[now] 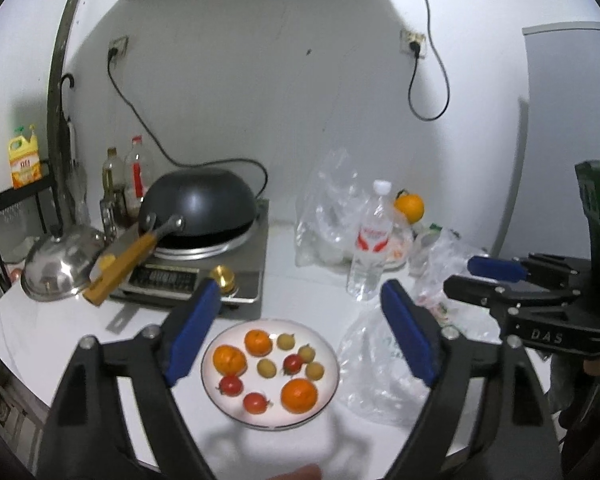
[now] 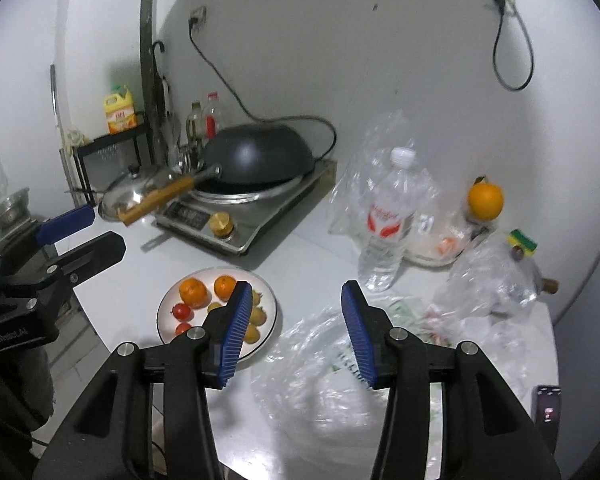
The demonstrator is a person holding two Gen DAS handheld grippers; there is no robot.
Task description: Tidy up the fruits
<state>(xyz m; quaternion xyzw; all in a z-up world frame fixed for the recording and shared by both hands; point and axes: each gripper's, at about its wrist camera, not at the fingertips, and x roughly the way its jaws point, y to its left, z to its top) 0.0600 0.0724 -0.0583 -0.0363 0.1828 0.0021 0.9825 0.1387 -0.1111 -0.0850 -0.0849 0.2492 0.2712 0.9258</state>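
Observation:
A white plate (image 1: 220, 342) on the white counter holds three oranges (image 1: 299, 395), three small red tomatoes (image 1: 255, 402) and several small yellow-green fruits (image 1: 267, 368). My left gripper (image 1: 302, 300) hangs open and empty above the plate. My right gripper (image 2: 297, 294) is open and empty, above a crumpled clear plastic bag (image 2: 320, 360) just right of the plate (image 2: 166, 330). It also shows at the right of the left wrist view (image 1: 470, 276). One more orange (image 2: 485, 199) sits at the back right among bags.
An induction cooker with an upturned black wok (image 1: 200, 204) stands behind the plate, a steel lid (image 1: 60, 264) to its left. A water bottle (image 1: 372, 236), clear bags (image 2: 496, 280) and a sponge (image 2: 522, 240) crowd the right. A phone (image 2: 546, 408) lies at the front right.

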